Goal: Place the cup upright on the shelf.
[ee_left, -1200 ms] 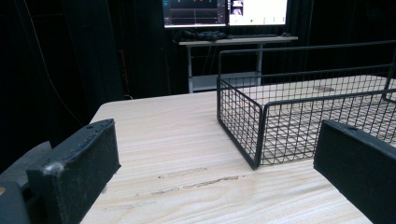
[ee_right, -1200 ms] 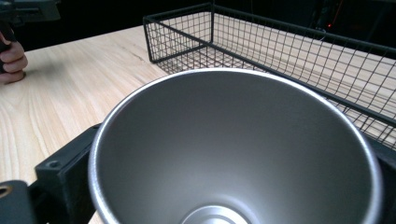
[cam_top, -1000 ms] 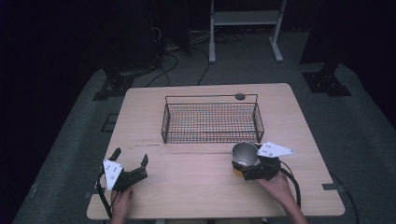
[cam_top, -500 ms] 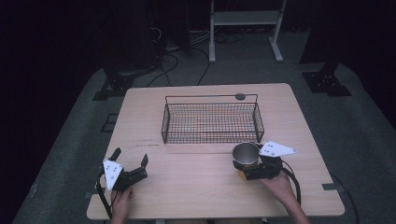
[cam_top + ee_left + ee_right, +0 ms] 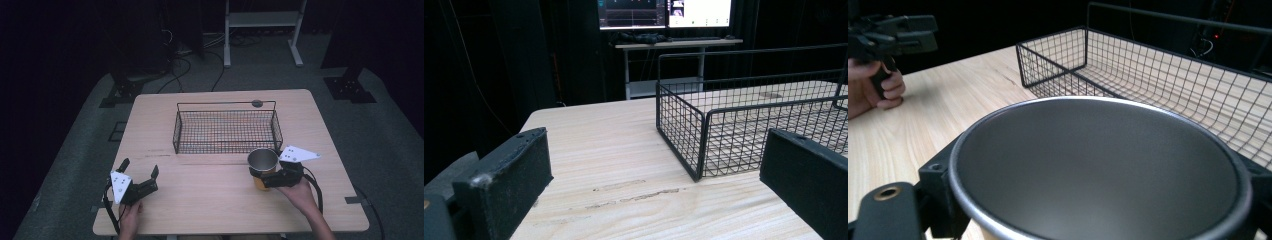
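Observation:
A metal cup (image 5: 263, 160) with a grey inside and an orange lower body is held upright just in front of the wire basket (image 5: 225, 127). My right gripper (image 5: 261, 176) is shut on the cup (image 5: 1098, 160), one jaw on each side of it. In the right gripper view the cup's open mouth looks bare inside. My left gripper (image 5: 138, 171) hovers near the table's front left, open, with nothing between its jaws. In the left gripper view, the basket (image 5: 744, 125) stands ahead and to the right.
The black wire basket has nothing in it and sits mid-table. A small dark disc (image 5: 257, 103) lies behind it near the far edge. Bare wood (image 5: 200, 185) stretches between the two grippers. Beyond the table stand a desk frame and monitors (image 5: 664, 12).
The right gripper has edged the cup slightly toward the basket's front right corner. The left gripper has not moved.

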Demonstrator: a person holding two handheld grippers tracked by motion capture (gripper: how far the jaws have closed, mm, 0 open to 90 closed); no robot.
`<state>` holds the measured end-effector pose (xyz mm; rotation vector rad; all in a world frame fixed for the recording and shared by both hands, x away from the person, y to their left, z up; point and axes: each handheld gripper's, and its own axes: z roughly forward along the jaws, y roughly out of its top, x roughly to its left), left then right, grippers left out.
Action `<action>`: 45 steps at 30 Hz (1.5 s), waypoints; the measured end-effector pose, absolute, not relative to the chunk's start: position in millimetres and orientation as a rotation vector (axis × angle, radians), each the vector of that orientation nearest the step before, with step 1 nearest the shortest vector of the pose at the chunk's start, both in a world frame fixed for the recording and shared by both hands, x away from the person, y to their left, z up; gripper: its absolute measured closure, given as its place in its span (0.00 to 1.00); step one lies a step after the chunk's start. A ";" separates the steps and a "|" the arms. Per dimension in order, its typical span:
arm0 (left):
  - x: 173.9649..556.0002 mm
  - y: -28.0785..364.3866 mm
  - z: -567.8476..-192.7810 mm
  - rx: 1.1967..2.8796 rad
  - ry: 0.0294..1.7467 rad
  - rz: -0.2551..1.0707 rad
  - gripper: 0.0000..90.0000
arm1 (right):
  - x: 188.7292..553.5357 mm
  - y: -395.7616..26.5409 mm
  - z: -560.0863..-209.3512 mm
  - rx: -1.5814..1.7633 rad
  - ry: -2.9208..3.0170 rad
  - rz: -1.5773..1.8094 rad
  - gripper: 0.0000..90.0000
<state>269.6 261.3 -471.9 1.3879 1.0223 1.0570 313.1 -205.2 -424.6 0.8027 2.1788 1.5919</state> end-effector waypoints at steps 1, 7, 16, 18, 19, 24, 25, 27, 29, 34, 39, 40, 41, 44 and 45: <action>269.6 261.2 -471.9 1.388 1.022 1.058 0.00 | 315.2 -205.5 -420.3 0.802 2.178 1.613 0.13; 269.5 261.3 -471.8 1.388 1.023 1.058 0.00 | 324.7 -203.9 -406.3 0.788 2.170 1.658 0.13; 269.5 261.3 -471.8 1.386 1.025 1.056 0.00 | 346.6 -194.3 -385.8 0.766 2.190 1.699 0.13; 269.5 261.4 -471.7 1.387 1.026 1.055 0.00 | 349.0 -193.6 -382.9 0.764 2.192 1.705 0.13; 269.4 261.4 -471.8 1.387 1.026 1.055 0.00 | 351.4 -193.1 -380.2 0.759 2.187 1.713 0.13; 269.4 261.4 -471.7 1.385 1.026 1.054 0.00 | 364.4 -190.5 -365.1 0.748 2.186 1.740 0.13; 269.4 261.4 -471.7 1.385 1.026 1.054 0.00 | 366.2 -190.2 -363.2 0.749 2.184 1.744 0.13; 269.4 261.6 -471.7 1.385 1.027 1.054 0.00 | 371.0 -189.8 -359.6 0.753 2.187 1.747 0.13; 269.4 261.6 -471.7 1.381 1.028 1.052 0.00 | 374.4 -189.2 -357.4 0.751 2.189 1.736 0.13; 269.5 261.6 -471.7 1.383 1.028 1.053 0.00 | 384.5 -189.0 -353.7 0.758 2.196 1.729 0.13; 269.5 261.6 -471.7 1.382 1.028 1.052 0.00 | 392.5 -189.7 -353.4 0.768 2.194 1.741 0.13; 269.5 261.6 -471.7 1.383 1.028 1.053 0.00 | 394.5 -189.6 -353.3 0.772 2.198 1.735 0.13; 269.5 261.6 -471.7 1.383 1.028 1.053 0.00 | 398.5 -189.7 -352.1 0.776 2.194 1.733 0.13; 269.5 261.7 -471.7 1.382 1.029 1.052 0.00 | 404.0 -189.5 -349.2 0.779 2.183 1.739 0.13; 269.5 261.7 -471.7 1.382 1.029 1.052 0.00 | 406.0 -189.3 -348.1 0.784 2.187 1.737 0.13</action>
